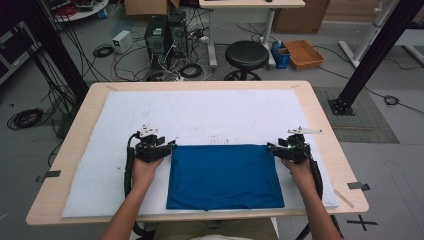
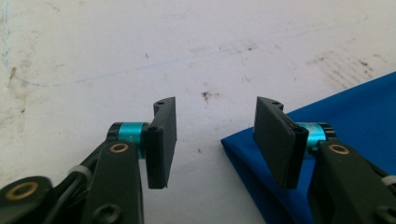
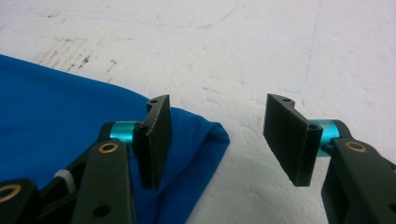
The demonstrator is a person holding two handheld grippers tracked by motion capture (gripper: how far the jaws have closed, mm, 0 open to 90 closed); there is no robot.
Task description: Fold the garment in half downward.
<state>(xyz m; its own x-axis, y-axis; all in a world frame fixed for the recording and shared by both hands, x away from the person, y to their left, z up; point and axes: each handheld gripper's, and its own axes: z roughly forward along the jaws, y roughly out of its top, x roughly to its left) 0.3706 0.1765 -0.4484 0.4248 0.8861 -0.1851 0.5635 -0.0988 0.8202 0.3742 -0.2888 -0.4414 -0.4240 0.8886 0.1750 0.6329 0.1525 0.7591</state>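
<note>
I see both jaws wide, empty: left gripper (image 1: 170, 145), right gripper (image 1: 270, 146) straddling blue cloth (image 1: 225, 176) far corners. Risk: pinching only top layer, fold slips.

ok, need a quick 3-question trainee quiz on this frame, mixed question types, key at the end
1. True or false: the left gripper is shut on the blue cloth.
2. Which corners of the cloth are the two grippers at? A) near corners B) far corners C) one near, one far
3. Fill in: the cloth lies on a ___ mat.

Key: 1 false, its fingers stand apart; the right gripper is open too. 2 B. 3 white.
</note>
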